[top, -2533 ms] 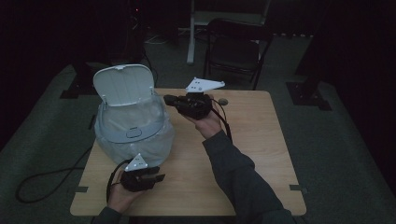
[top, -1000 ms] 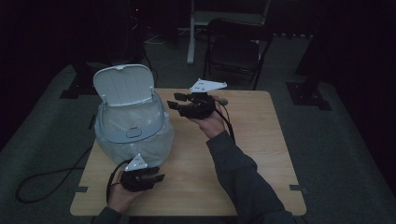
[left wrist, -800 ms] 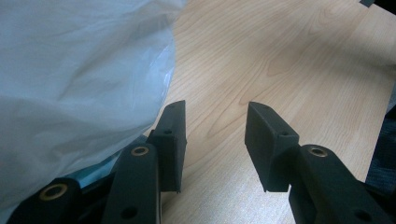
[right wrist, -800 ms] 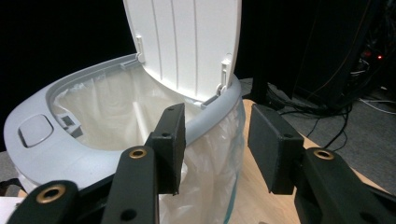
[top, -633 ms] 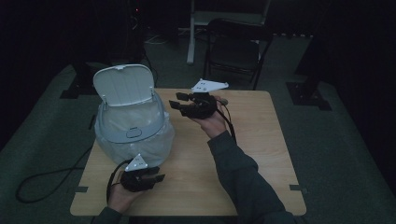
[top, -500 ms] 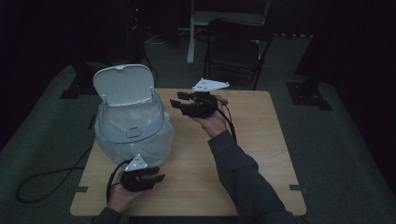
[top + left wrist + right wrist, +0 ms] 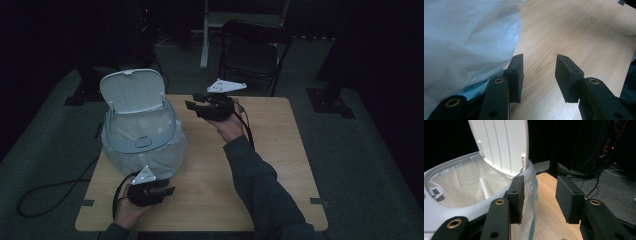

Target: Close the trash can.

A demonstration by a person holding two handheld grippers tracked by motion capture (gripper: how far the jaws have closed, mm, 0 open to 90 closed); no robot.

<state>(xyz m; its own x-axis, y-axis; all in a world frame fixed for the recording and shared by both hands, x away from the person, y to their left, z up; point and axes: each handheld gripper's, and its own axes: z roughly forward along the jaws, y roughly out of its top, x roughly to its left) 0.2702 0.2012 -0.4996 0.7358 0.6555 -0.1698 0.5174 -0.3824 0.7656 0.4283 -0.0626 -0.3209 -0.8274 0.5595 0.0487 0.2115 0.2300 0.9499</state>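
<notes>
The bin (image 7: pixel 141 131), a pale lidded one lined with a thin plastic bag (image 7: pixel 466 35), stands on the left half of the wooden table (image 7: pixel 280 165), and everything here is best placed against it.

Just in front of the bin, at its near side, the left gripper (image 7: pixel 167 190) rests low by the table edge exactly where it was a couple of seconds ago. Its jaws stand apart with bare wood between them, one jaw right beside the loose bag, and nothing gripped.

The bin's lid (image 7: pixel 132 91) is up and leaning back, as it was in the earlier high views, so the mouth is open and the liner inside looks empty, though the dim light makes that hard to confirm.

To the right of the bin, the right gripper (image 7: pixel 194 102) has drawn back a little and lifted from the rim it was nearly touching. Its jaws have just been closing slightly, yet they remain apart with nothing between them. I judge that the lid-opening step is finished and this hand is now free to fetch something for the bin.
</notes>
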